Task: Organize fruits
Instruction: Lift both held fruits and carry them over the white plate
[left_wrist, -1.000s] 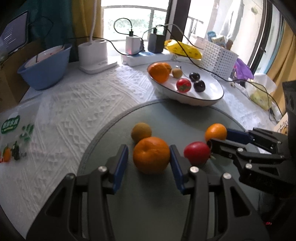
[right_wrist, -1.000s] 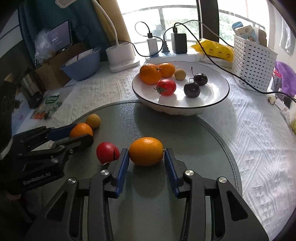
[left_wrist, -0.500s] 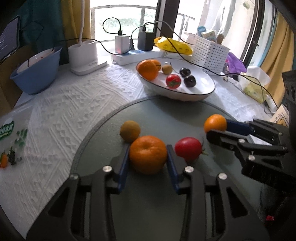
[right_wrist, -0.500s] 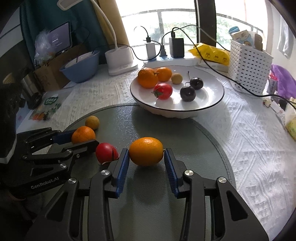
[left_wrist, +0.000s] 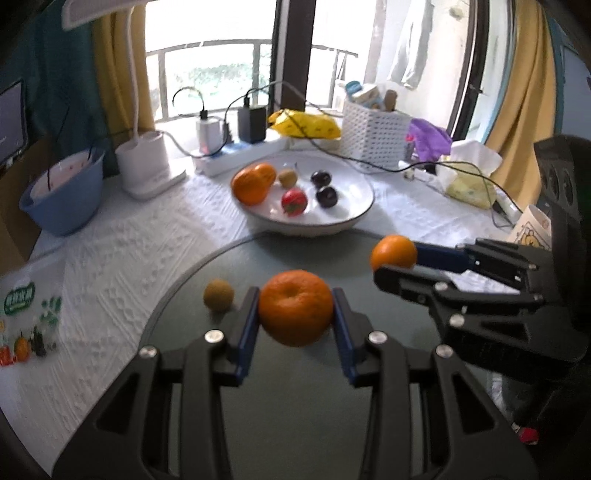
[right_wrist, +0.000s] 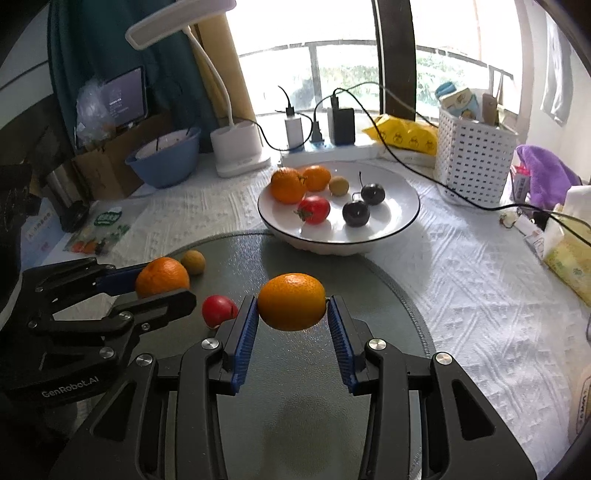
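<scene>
My left gripper (left_wrist: 295, 314) is shut on a large orange (left_wrist: 295, 307) and holds it above the grey mat (left_wrist: 295, 406). My right gripper (right_wrist: 291, 314) is shut on a smaller orange (right_wrist: 291, 301), also lifted; it shows in the left wrist view (left_wrist: 393, 252). A small brown fruit (left_wrist: 218, 294) and a red tomato (right_wrist: 218, 309) lie on the mat. The white plate (right_wrist: 402, 206) behind holds two oranges, a tomato, a brown fruit and two dark cherries.
A blue bowl (left_wrist: 62, 199), a white lamp base (left_wrist: 147, 166), a power strip with chargers (right_wrist: 321, 147) and cables, a white basket (right_wrist: 476, 162) and a yellow bag stand at the back. A snack packet (left_wrist: 26, 321) lies left.
Both grippers closed on their oranges and lifted them off the mat. The left gripper's orange rose clear of the brown fruit and the tomato.
</scene>
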